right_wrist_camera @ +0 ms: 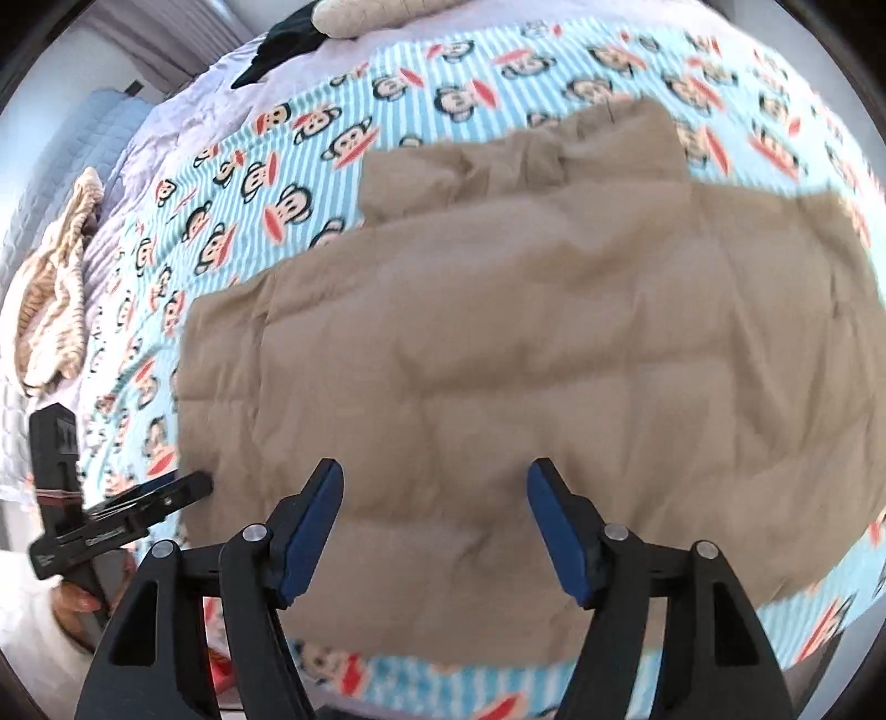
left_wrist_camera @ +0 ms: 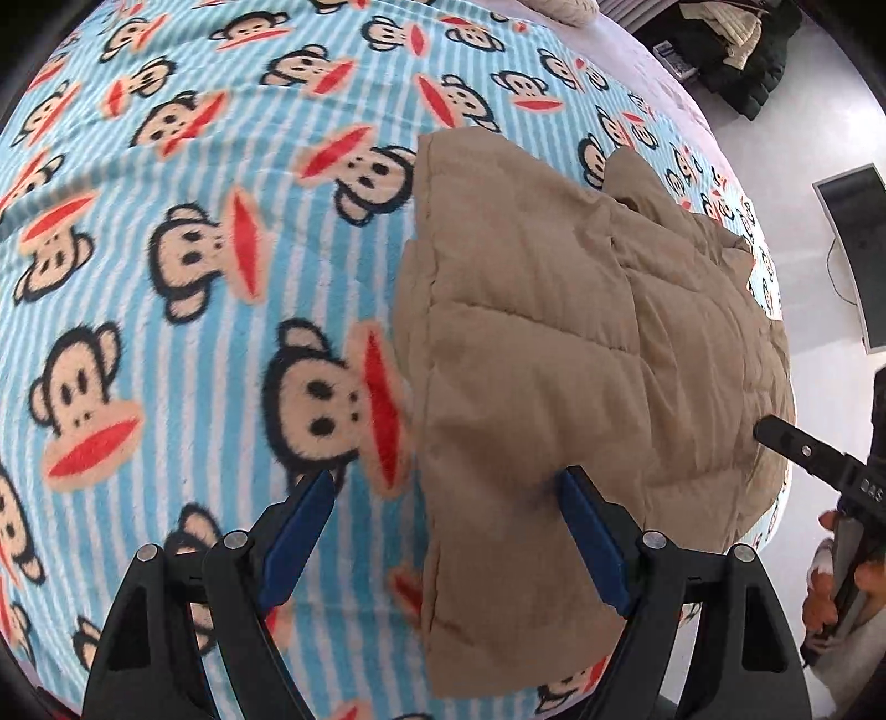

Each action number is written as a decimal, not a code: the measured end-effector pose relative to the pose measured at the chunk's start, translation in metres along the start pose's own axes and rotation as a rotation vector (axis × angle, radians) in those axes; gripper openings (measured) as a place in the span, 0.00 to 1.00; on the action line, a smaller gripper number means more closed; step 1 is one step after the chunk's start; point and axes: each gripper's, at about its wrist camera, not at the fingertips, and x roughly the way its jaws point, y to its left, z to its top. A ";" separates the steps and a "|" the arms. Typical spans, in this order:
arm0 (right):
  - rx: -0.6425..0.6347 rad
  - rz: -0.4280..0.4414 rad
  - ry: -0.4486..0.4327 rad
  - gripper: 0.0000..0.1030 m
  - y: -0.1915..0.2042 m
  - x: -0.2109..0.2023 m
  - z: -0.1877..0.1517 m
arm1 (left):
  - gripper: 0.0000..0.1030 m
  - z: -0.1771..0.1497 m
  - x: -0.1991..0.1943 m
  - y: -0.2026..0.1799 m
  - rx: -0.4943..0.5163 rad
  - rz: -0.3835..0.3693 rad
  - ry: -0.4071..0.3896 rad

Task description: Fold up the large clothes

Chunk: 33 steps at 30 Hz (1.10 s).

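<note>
Currently the tan quilted jacket (right_wrist_camera: pixel 526 354) lies flat on the bed, on the blue striped monkey-print blanket (left_wrist_camera: pixel 166 277), already gathered into a compact, roughly rectangular bundle with layers doubled over one another; a collar or hood end (right_wrist_camera: pixel 620 138) sticks out at the far side. Judgement: the fold is well advanced, possibly at its last stage, with only a final doubling or some tidying of that loose end left. Left gripper (left_wrist_camera: pixel 446 487): jaws spread wide, nothing between them; one finger rests on or just above the near edge of the jacket, the other stands over bare blanket. Right gripper (right_wrist_camera: pixel 434 476): jaws likewise wide apart, hovering above the middle of the jacket, holding nothing; this view is blurred, so contact with the cloth cannot be judged. Count: one jacket in work, one printed blanket, two grippers. Off the work area, one cream knitted garment (right_wrist_camera: pixel 52 293) at the bed's edge, one dark garment (right_wrist_camera: pixel 282 44) near the head of the bed, and one monitor (left_wrist_camera: pixel 864 249) on the floor beside the bed.
</note>
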 end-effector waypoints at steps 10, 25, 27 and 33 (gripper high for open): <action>0.017 0.016 0.036 0.67 -0.013 0.034 0.005 | 0.81 0.030 0.053 0.001 0.005 -0.249 0.073; 0.032 0.048 0.057 0.69 -0.014 0.043 0.006 | 0.34 0.054 0.078 -0.038 0.079 -0.370 0.146; 0.026 0.049 0.061 0.61 -0.014 0.037 0.009 | 0.28 0.055 0.069 -0.045 0.100 -0.354 0.133; 0.003 -0.051 -0.053 0.05 -0.039 0.011 0.027 | 0.22 0.056 0.043 -0.066 0.107 -0.348 0.093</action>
